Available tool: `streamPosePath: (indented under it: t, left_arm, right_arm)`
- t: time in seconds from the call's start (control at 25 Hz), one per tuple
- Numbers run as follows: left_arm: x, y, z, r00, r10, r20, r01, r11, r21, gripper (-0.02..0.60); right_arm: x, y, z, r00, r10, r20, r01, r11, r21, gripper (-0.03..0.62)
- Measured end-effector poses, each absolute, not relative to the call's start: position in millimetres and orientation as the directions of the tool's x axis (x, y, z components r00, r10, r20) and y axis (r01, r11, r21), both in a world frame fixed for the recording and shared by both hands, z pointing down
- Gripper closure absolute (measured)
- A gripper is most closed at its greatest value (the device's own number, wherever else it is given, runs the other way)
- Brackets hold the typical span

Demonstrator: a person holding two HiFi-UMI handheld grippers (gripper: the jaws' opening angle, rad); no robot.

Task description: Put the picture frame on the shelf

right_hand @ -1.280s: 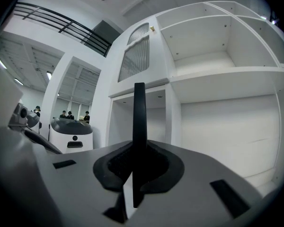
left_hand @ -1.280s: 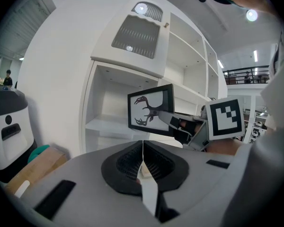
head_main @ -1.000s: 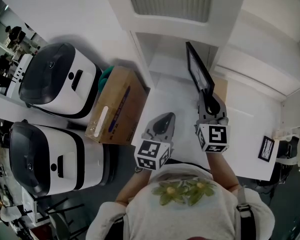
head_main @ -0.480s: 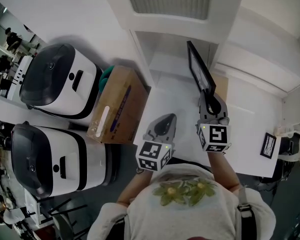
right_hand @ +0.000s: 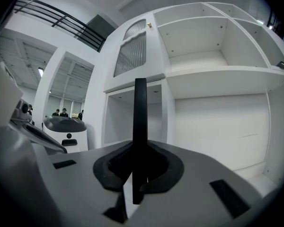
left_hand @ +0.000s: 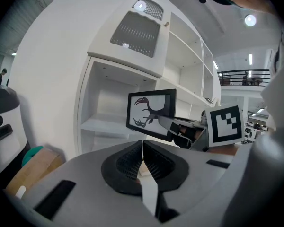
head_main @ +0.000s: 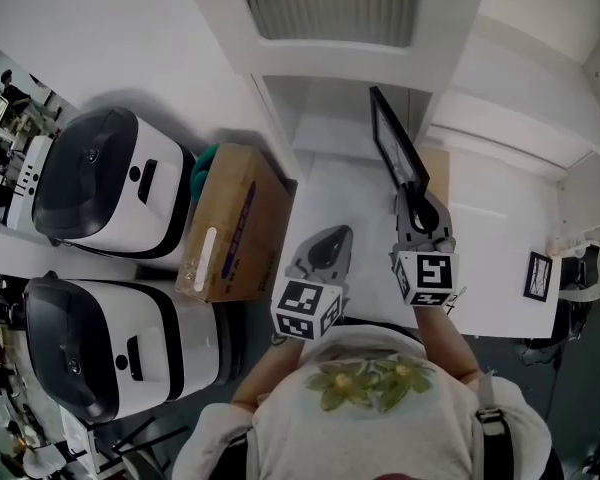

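Picture frame (head_main: 398, 150): black, held upright and edge-on, off the floor, just in front of the open low compartment of the white shelf (head_main: 332, 120). Not yet inside it. The print of an antlered animal shows in the left gripper view (left_hand: 150, 113).

Right gripper (head_main: 412, 192): jaws clamped on the frame's near lower edge; the frame rises as a thin black bar from between them (right_hand: 140, 126).

Left gripper (head_main: 333, 236): jaws pressed together, nothing in them, hanging just left of the right one and apart from the frame.

Progress: pick-up done, carry nearly done. Left to do, by my reading: reach the frame over a shelf board, stand it there, let go.

Against a second ago: frame and both grippers sit in much the same spot. Only the head view has swung a little; the cardboard box (head_main: 225, 223) and white machines (head_main: 110, 183) at left sit slightly lower in it.
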State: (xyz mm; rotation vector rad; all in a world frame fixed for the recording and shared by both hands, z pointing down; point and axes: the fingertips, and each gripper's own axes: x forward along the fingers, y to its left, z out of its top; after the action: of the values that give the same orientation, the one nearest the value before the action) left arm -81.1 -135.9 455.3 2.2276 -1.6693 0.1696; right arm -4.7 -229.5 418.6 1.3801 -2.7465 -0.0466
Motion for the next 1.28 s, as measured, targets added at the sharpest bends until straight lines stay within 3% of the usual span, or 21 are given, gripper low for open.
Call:
streamPosePath:
  t: [1.28]
  left_arm:
    - [-88.0,-193.5,448.8,0.539,-0.787,0.302,-0.843,-0.5,0.201,0.551]
  right_arm:
    - [-16.0,-245.5,444.0,-0.421,-0.898,0.125,-0.903,0.428,0.031,0.549]
